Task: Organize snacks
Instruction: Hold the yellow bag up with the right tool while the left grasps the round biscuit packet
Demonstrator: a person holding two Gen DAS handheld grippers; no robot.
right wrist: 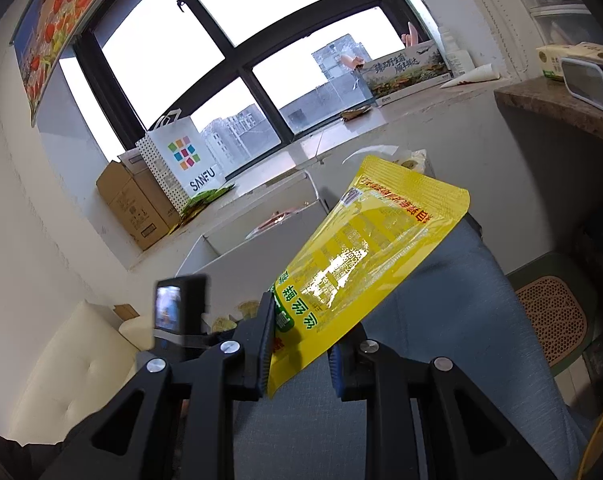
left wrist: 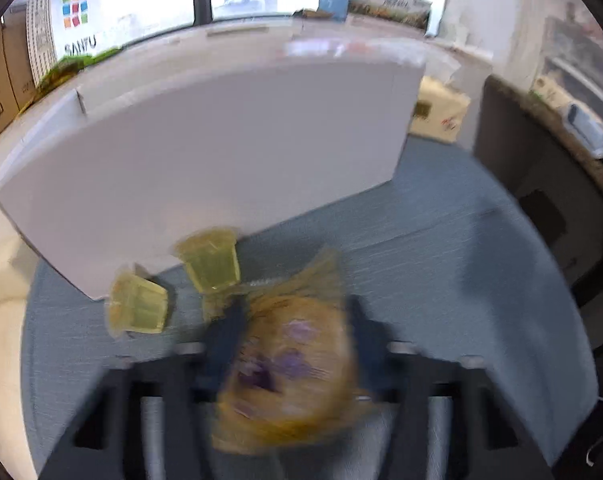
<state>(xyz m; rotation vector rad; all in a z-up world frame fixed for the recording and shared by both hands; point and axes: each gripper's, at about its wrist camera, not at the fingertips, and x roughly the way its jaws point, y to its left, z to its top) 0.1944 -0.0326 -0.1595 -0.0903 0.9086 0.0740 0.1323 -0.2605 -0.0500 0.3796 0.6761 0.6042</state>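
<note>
Holding a snack in each gripper, we judge the sorting partly done. On the blue-grey cushioned surface (left wrist: 441, 280), two yellow jelly cups (left wrist: 211, 260) lie loose by the near wall of the white box (left wrist: 221, 152), just left of our left gripper (left wrist: 289, 336), which is clamped on a blurred wrapped pastry (left wrist: 289, 368) raised over the surface. Further right, our right gripper (right wrist: 301, 340) pinches the lower corner of a yellow pouch (right wrist: 365, 248), held aloft toward the box. Something reddish already sits inside. Both held snacks and the cups remain to place.
</note>
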